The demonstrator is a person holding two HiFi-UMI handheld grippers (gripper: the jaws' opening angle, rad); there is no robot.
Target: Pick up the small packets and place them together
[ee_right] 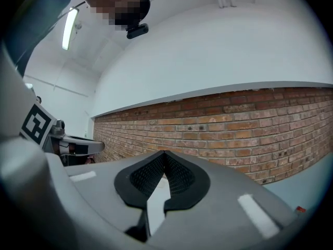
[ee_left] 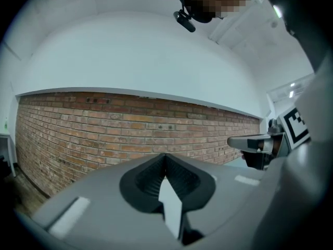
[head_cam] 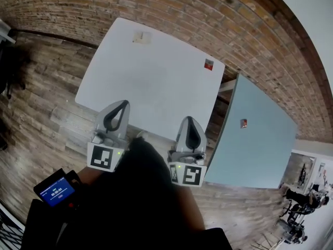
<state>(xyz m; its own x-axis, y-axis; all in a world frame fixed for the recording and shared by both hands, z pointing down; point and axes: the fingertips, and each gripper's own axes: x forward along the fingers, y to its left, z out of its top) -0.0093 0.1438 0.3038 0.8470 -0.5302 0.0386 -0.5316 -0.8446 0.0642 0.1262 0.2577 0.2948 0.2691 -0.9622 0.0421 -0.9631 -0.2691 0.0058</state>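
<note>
Starting nearest the body, the left gripper (head_cam: 123, 104) and the right gripper (head_cam: 190, 120) both point level toward the tables, each with its jaws pressed together and nothing between them, so neither carries anything. Just beyond the right gripper, a grey-blue table (head_cam: 260, 155) bears one small dark red packet (head_cam: 243, 123), alone near its middle. Farther on, the white table (head_cam: 151, 82) holds a red packet (head_cam: 208, 64) near its right corner and a pale packet (head_cam: 141, 36) near its far edge, well apart from each other. All three look flat, thin and very light, probably soft foil or paper that crumples rather than breaks. On such smooth tops they will likely slide when nudged, so the jaws should open first, come in low and pinch one short edge or a corner, not press down on the face. Behind everything runs a brick wall (head_cam: 156, 4).
</note>
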